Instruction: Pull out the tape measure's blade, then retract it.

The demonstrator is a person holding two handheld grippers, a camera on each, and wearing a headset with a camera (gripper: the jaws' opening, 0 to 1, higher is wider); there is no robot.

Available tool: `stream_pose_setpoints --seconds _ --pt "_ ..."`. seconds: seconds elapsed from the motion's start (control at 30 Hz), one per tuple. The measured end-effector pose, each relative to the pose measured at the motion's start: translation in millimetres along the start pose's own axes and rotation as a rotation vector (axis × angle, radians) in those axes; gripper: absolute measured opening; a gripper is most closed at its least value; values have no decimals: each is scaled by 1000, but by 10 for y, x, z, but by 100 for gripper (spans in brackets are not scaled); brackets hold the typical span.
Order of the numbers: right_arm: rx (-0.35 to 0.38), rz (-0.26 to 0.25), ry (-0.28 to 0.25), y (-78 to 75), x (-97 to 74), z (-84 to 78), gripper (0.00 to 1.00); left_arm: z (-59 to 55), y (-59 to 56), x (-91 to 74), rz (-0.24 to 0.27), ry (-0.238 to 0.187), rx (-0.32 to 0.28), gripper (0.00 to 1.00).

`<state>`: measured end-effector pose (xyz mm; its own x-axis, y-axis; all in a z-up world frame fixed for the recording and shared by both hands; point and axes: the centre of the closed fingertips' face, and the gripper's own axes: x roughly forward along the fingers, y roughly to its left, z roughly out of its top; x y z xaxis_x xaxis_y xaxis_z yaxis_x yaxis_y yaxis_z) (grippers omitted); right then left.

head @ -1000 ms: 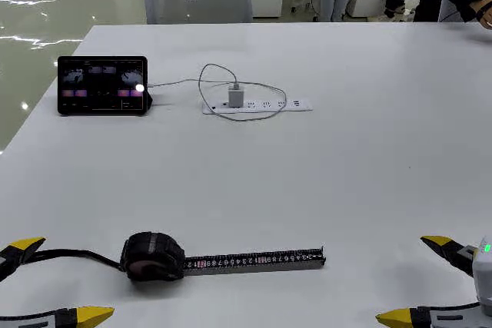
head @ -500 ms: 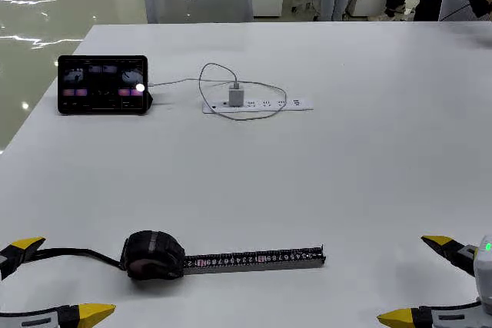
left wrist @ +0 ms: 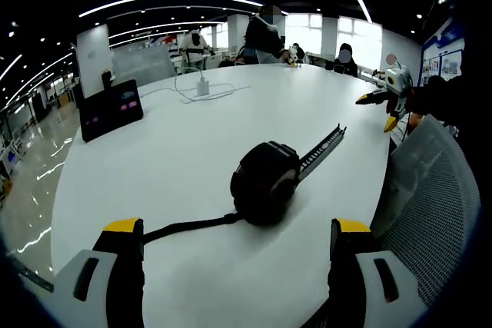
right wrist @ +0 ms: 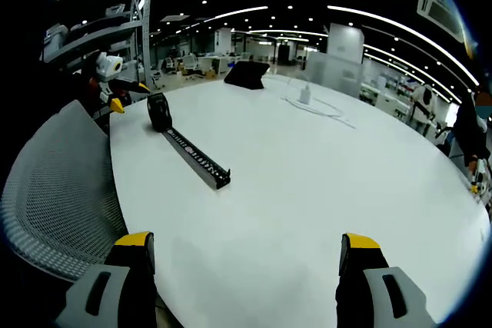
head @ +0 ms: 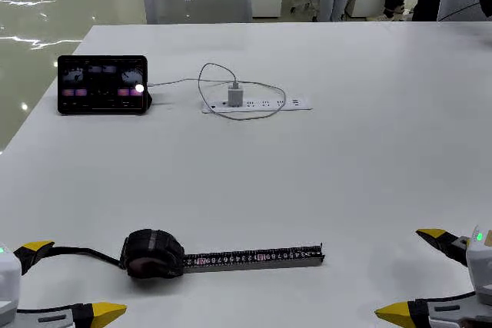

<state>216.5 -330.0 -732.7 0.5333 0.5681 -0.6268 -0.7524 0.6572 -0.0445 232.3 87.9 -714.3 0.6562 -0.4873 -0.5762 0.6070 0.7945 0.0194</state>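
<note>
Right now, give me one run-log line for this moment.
tape measure: on table, blade out | left gripper: open, facing tape measure | right gripper: open, apart from blade

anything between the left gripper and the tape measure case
Nothing visible blocks the way. The tape measure has its own black strap lying on the white table between it and the left gripper, whose fingers stand open.

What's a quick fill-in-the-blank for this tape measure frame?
1. The tape measure's blade lies pulled ____ on the table.
2. The left gripper and right gripper are both ____, gripping nothing.
3. The blade's tip points toward the ____ gripper.
Missing: out; open; right.
</note>
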Motion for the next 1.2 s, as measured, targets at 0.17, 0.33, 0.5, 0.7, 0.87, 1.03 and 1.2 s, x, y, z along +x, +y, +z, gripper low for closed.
stream_pose_setpoints --seconds 0.17,0.33,0.5,0.7,0.87,1.03,1.2 --pt "-19 15 15 25 38 22 99 52 -84 36 -19 5 17 99" --pt "-54 40 40 25 67 5 99 148 -141 90 -17 -8 14 99" --pt "-78 83 73 85 107 -10 99 238 -176 125 -17 -20 7 99" --pt "-110 104 102 97 142 -21 99 286 -236 158 -29 -23 -17 99" --pt "-138 124 119 86 160 2 99 408 -285 171 -31 -50 -67 99" --pt "-164 145 139 75 169 39 99 473 -354 237 -27 -49 -55 99" --pt "-188 167 150 72 210 85 99 486 -355 322 3 -57 -89 99"
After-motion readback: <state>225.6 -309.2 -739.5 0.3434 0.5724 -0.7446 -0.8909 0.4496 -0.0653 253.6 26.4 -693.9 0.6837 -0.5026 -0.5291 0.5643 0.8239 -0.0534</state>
